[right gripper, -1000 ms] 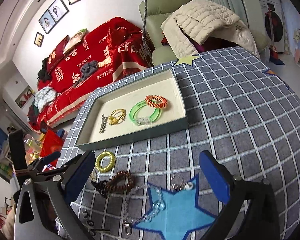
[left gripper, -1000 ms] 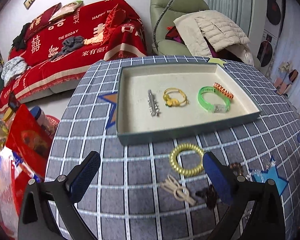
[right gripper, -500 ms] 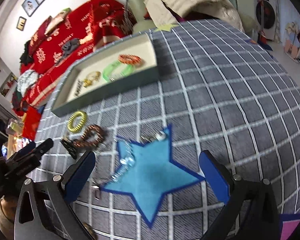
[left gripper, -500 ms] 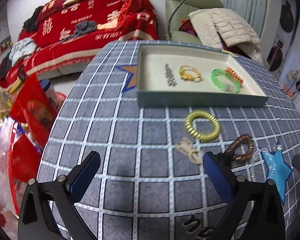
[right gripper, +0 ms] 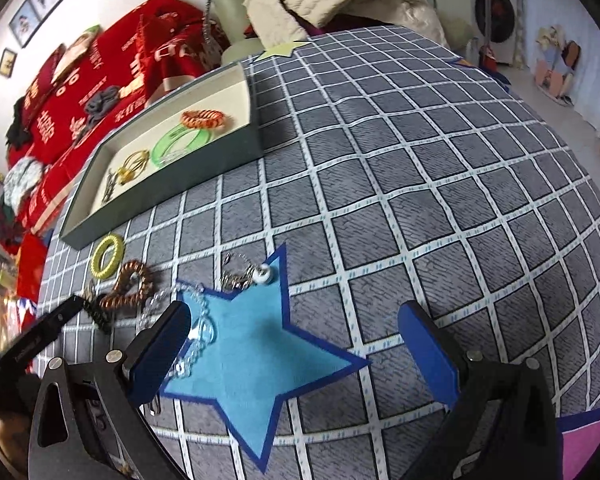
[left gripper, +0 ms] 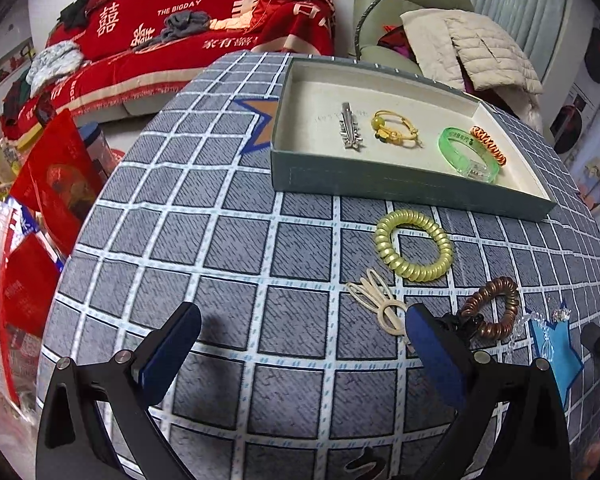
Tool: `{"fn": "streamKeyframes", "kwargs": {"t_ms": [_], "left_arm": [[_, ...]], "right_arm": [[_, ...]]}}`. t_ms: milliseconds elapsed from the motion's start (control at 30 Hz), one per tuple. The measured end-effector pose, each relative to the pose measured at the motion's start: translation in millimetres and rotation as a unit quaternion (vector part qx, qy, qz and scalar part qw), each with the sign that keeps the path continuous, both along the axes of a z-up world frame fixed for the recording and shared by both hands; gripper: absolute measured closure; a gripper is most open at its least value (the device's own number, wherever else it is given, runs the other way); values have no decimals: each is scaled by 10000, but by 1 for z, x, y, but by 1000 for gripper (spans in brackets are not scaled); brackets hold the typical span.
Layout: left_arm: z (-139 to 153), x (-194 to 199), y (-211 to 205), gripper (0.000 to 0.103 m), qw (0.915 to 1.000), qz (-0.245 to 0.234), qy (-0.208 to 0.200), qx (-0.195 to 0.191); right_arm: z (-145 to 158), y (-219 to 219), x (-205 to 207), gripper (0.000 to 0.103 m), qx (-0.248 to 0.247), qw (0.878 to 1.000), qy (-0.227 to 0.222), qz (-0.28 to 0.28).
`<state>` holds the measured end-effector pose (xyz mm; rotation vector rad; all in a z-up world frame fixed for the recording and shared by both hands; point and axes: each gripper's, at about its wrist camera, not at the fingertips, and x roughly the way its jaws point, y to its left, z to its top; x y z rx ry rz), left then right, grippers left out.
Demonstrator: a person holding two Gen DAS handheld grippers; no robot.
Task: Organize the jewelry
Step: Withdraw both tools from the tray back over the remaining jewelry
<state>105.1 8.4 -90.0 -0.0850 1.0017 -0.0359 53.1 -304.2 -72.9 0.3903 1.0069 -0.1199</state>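
Blue-padded left hand-held gripper [left gripper: 300, 354] and right hand-held gripper [right gripper: 296, 346] hover wide open, empty, above the tablecloth [left gripper: 220, 240].

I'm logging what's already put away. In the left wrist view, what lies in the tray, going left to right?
Silver hair clip → yellow beaded bracelet → green translucent bangle → orange spiral hair tie, which touches the bangle's far side.

Black clip [left gripper: 456, 326] (half hidden behind fingers [left gripper: 434, 354])
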Motion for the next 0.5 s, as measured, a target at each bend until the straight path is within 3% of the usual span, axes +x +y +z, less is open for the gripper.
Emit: {"fn": "streamKeyframes", "kwargs": {"t_ms": [133, 500], "left_arm": [[-3, 2, -5, 0, 10000, 34, 5, 44], [1, 1, -8, 0, 9999, 42, 24, 91]], "right_arm": [[-3, 8, 11, 6, -112, 9999, 14, 79], [-6, 41, 21, 25, -1245, 9898, -131, 682]]}}
